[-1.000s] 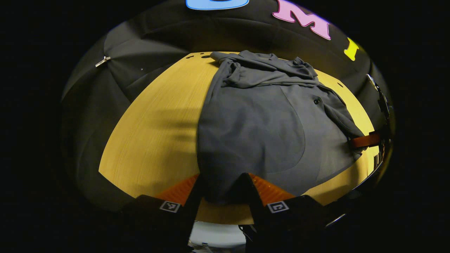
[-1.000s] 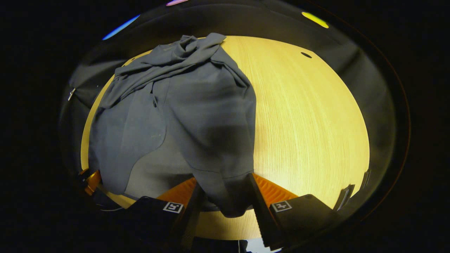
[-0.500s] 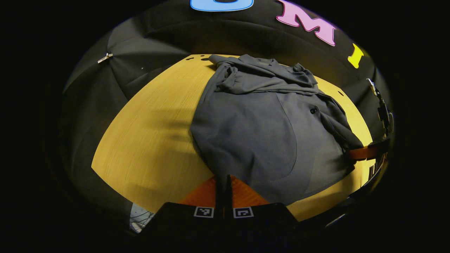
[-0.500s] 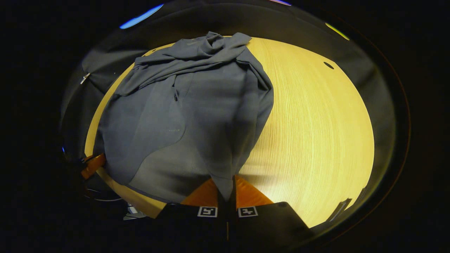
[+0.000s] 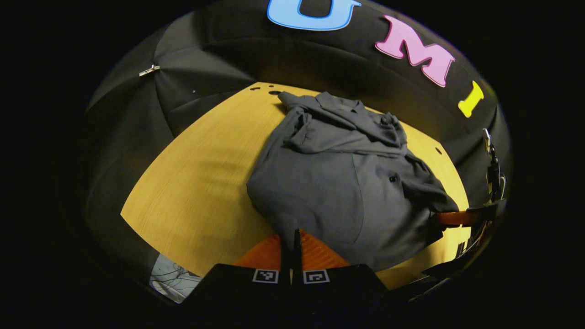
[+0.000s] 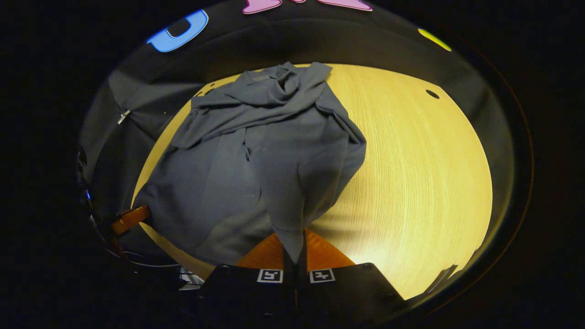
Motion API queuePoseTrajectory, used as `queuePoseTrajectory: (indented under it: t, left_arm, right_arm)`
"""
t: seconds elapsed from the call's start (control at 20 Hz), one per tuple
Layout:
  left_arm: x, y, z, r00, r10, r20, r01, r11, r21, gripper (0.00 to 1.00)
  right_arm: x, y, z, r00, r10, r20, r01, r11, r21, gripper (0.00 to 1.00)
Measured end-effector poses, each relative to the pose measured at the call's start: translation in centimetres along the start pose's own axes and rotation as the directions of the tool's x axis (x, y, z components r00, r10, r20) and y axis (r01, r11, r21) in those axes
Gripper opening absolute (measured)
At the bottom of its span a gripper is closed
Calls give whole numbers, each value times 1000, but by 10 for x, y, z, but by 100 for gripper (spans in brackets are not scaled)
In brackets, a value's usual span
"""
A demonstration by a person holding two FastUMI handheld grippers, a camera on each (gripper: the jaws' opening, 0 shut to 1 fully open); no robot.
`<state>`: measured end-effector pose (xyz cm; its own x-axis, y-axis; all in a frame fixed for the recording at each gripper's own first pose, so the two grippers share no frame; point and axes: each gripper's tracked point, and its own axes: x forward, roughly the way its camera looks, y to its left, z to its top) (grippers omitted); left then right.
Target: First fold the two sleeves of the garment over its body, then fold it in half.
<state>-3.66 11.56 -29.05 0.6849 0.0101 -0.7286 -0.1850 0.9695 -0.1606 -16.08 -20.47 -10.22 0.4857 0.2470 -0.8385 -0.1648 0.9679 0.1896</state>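
Both grippers, open around the near hem a second ago, have closed on it and lifted it, so the near part of the garment (image 5: 338,183) now rises off the desk (image 5: 196,183) into two peaks. It lies across the desk's middle, collar end toward the wall, with the sleeves bunched over the upper body. Judging by that, the sleeve folds look done, loosely, and the fold in half is just starting; carrying the hem over to the collar is what remains.

The left gripper (image 5: 290,237) is clamped shut on the hem's left corner, low over the near desk edge. The right gripper (image 6: 297,246) is likewise pinching cloth at the right corner, pointing toward the collar. In the right gripper view, the left gripper appears at the hem's far left.
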Motion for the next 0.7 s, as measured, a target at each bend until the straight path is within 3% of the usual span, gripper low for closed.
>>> queuePoseTrajectory:
  t: [0.2, 0.35, 0.7]
  left_arm:
    - [-8, -9, 40, 999, -16, 51, 18, 999, -39, 6]
    - [-12, -14, 76, 995, -22, 101, 25, 999, -33, 2]
    - [-9, -26, 158, 980, -37, 195, 43, 999, -26, 6]
  right_arm:
    - [-9, 10, 39, 997, 31, 66, -30, 999, -24, 6]
    - [-15, 18, 72, 991, 56, 120, -52, 998, -35, 6]
    - [-14, 21, 152, 969, 89, 232, -78, 995, -58, 7]
